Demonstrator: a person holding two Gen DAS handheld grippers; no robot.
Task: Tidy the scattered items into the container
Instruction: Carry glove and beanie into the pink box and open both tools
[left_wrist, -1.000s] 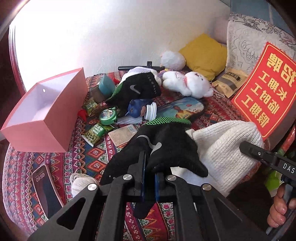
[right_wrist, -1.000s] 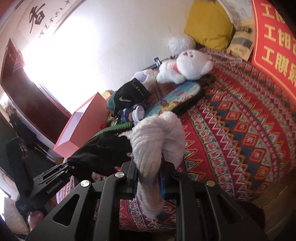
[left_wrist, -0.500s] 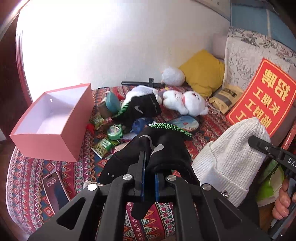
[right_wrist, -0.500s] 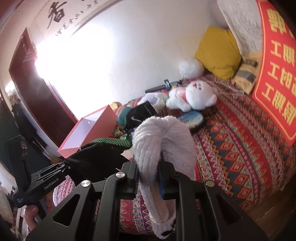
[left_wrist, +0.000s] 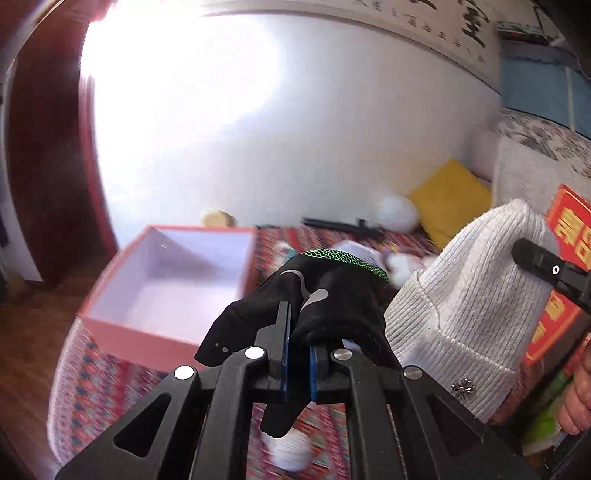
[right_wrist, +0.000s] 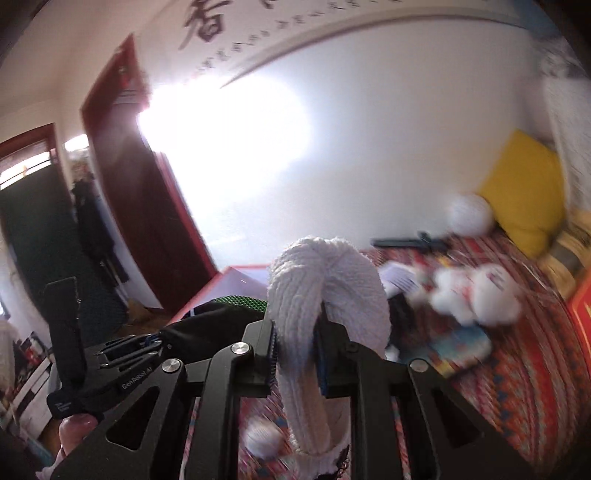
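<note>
Above the patterned bedspread (left_wrist: 92, 373), two items are held clear of the surface: a black glove (left_wrist: 325, 295) is clamped in the left gripper (left_wrist: 297, 354), and a white knitted hat (right_wrist: 325, 291) is pinched between the pads of the right gripper (right_wrist: 295, 354). Nothing is seen inside the pink box (left_wrist: 122, 336). A plush toy (right_wrist: 476, 295), a booklet (right_wrist: 461, 343) and other blurred clutter are left unsorted; the task is judged barely begun.
</note>
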